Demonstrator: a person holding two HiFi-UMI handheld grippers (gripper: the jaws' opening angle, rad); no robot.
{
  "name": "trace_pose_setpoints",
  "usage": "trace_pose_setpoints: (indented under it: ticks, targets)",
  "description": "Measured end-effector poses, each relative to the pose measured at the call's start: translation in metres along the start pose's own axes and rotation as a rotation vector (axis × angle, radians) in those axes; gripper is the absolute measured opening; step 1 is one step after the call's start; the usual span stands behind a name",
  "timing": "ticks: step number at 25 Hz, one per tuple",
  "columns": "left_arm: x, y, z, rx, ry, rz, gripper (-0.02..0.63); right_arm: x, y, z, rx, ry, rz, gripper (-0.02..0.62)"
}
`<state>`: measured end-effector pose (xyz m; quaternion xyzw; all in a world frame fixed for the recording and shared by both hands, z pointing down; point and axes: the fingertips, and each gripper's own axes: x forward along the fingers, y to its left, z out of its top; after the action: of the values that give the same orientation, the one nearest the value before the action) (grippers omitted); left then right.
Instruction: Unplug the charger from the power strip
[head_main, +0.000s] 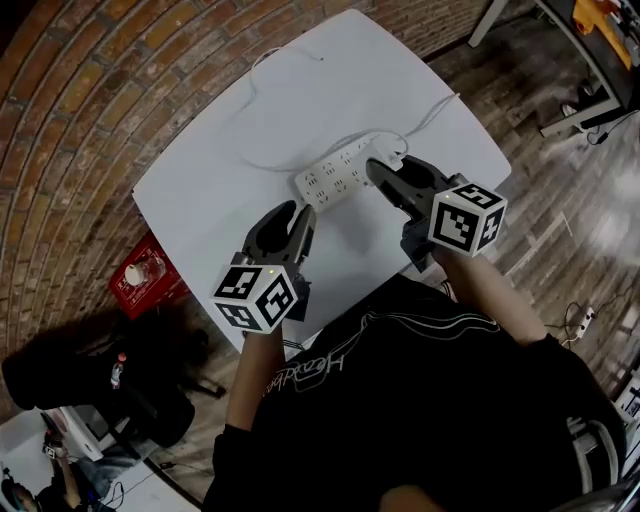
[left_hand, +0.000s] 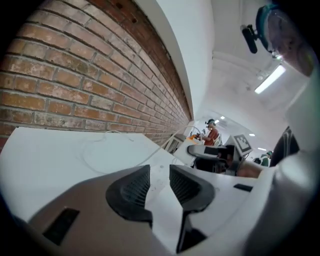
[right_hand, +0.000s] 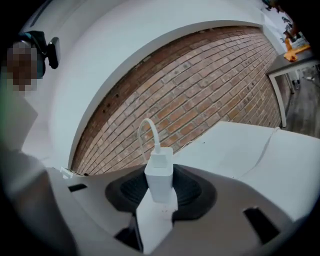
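Charger sits pinched in the right gripper, seemingly lifted clear of the power strip. Its trailing cable could snag and tug it loose. The left gripper stands partly spread and empty, so the strip lies unheld and could be dragged.

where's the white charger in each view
Head view: upper middle, at the tips of the right gripper, beside the power strip; too small to pick out there.
Left gripper view: not clearly in it.
Right gripper view: the charger sits lower centre, clamped between the jaws, with its cable curling up.
Shared landmark: the white table.
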<state>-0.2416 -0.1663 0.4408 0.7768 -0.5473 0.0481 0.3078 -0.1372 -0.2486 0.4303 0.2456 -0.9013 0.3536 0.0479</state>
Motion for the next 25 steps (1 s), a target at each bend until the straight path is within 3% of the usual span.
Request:
trace_pose_setpoints:
  ticks: [4, 8, 17, 25]
  targets:
    - [-0.031, -0.027, 0.011, -0.057, -0.061, -0.06, 0.028, -0.026, 0.028, 0.007, -0.02, -0.036, 0.068, 0.12]
    - [-0.063, -0.058, 0.02, -0.11, -0.119, -0.134, 0.012, -0.057, 0.055, 0.005, -0.023, -0.073, 0.112, 0.12]
    - [-0.103, -0.122, 0.027, 0.023, -0.141, -0.148, 0.008, -0.127, 0.097, 0.001, -0.042, -0.129, 0.193, 0.12]
    - [-0.095, -0.143, 0.024, 0.026, -0.129, -0.181, 0.008, -0.145, 0.1, 0.002, -0.018, -0.144, 0.218, 0.12]
